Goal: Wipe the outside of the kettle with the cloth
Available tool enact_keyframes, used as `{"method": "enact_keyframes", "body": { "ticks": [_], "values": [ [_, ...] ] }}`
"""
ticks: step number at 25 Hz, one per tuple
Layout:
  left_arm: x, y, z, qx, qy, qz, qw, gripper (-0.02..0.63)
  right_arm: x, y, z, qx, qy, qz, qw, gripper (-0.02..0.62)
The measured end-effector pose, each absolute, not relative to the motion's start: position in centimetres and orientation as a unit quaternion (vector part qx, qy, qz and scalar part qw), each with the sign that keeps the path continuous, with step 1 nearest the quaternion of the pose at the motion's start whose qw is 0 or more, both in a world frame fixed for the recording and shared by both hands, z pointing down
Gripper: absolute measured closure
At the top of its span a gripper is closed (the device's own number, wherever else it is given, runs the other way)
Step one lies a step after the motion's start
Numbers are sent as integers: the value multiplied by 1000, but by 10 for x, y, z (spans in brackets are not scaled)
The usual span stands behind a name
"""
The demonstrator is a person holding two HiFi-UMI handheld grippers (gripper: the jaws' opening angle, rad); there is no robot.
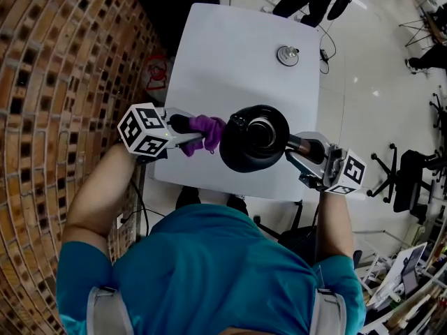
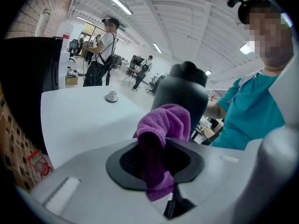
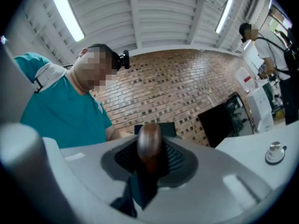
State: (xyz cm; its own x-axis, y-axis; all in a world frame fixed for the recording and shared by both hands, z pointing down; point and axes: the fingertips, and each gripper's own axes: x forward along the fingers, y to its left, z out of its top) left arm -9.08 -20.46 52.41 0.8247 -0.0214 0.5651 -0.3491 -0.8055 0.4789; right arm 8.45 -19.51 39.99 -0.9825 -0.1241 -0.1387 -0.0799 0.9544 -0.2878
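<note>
A black kettle [image 1: 253, 138] hangs above the near edge of the white table [image 1: 230, 54]. Its brown wooden handle [image 1: 302, 145] sticks out to the right, and my right gripper [image 1: 297, 149] is shut on it. In the right gripper view the handle [image 3: 149, 141] stands between the jaws of the right gripper [image 3: 148, 157], and the kettle body does not show. My left gripper [image 1: 192, 132] is shut on a purple cloth [image 1: 206, 132], which lies against the kettle's left side. In the left gripper view the cloth [image 2: 163, 125] bulges out of the left gripper [image 2: 156, 157], right in front of the kettle [image 2: 184, 90].
A small round metal piece [image 1: 288, 54] lies on the far part of the table. A brick wall [image 1: 56, 82] runs along the left. People stand beyond the table [image 2: 100, 55], and an office chair [image 1: 405, 180] is on the right.
</note>
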Motion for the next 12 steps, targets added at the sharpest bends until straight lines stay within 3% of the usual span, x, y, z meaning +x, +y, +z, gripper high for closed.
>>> {"method": "enact_keyframes", "body": {
  "ticks": [6,12],
  "values": [
    [-93,-241,474,923,-72,171,338,506,65,-179,405,-9,991,-127,46,506],
    [-72,-221,500,911,-20,189,366,506,52,-167,395,20,989,-137,52,509]
  ]
}}
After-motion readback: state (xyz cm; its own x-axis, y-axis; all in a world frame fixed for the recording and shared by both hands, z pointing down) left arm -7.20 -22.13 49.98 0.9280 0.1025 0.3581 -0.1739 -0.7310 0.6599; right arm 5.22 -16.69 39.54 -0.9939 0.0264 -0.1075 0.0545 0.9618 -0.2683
